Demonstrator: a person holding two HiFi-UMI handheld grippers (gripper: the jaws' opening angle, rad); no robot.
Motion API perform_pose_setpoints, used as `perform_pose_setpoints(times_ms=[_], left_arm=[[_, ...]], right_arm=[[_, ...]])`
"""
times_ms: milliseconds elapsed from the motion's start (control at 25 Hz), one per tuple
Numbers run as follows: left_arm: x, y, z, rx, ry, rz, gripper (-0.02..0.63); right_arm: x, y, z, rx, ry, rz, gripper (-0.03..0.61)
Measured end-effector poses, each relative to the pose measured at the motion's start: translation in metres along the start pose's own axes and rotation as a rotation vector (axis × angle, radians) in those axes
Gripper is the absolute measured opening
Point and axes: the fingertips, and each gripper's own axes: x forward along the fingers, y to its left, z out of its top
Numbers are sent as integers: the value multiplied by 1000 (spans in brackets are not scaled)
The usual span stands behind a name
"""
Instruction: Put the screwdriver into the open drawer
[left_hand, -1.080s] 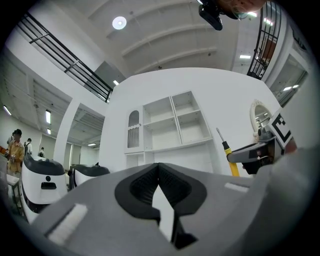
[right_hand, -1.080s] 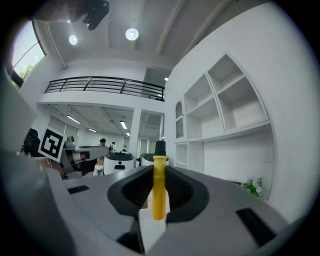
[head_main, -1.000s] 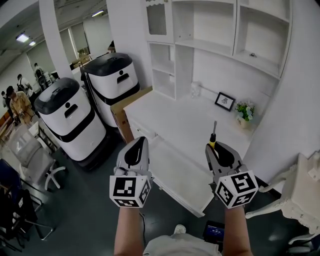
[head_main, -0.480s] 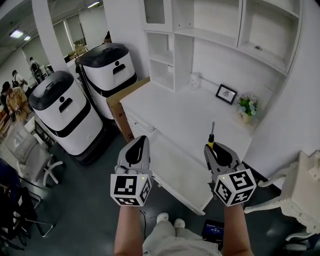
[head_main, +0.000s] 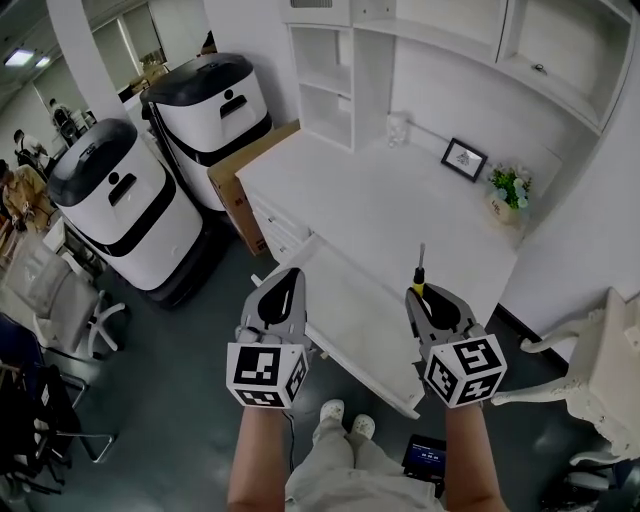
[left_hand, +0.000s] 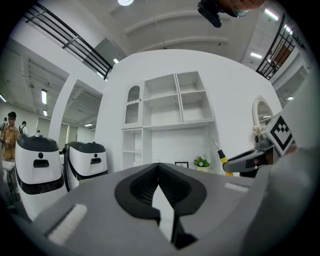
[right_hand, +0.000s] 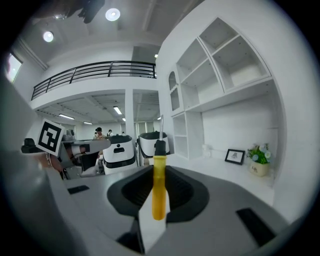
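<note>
Gripping the screwdriver by its yellow handle, the right tongs are closed on it. The black collar and metal shaft stick out ahead of the tips, pointing away from the person. Held by the handle like that, the tool can probably be laid down lengthwise and let go without the shaft catching the tongs. The left tongs are closed with nothing between them. They seem to be along only as a spare hand, since the drawer needs no pulling.

Both tongs hang above the open drawer, the right over its right-hand end and the left over its left front edge. The screwdriver is therefore in the air above the drawer, not yet inside it. The drawer stands pulled well out and looks bare and white, so any spot on its floor should do.

Behind the drawer runs the desk. A small picture frame and a flower pot sit at its far side, well apart from the drawer. A cardboard box leans left of the drawer.
</note>
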Motion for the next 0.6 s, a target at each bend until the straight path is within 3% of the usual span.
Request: perform_pose_setpoints(times_ms=[600], left_arm=[[46, 15, -60, -43, 116, -63, 9]], right_arm=[[62, -13, -95, 89, 221, -17, 79]])
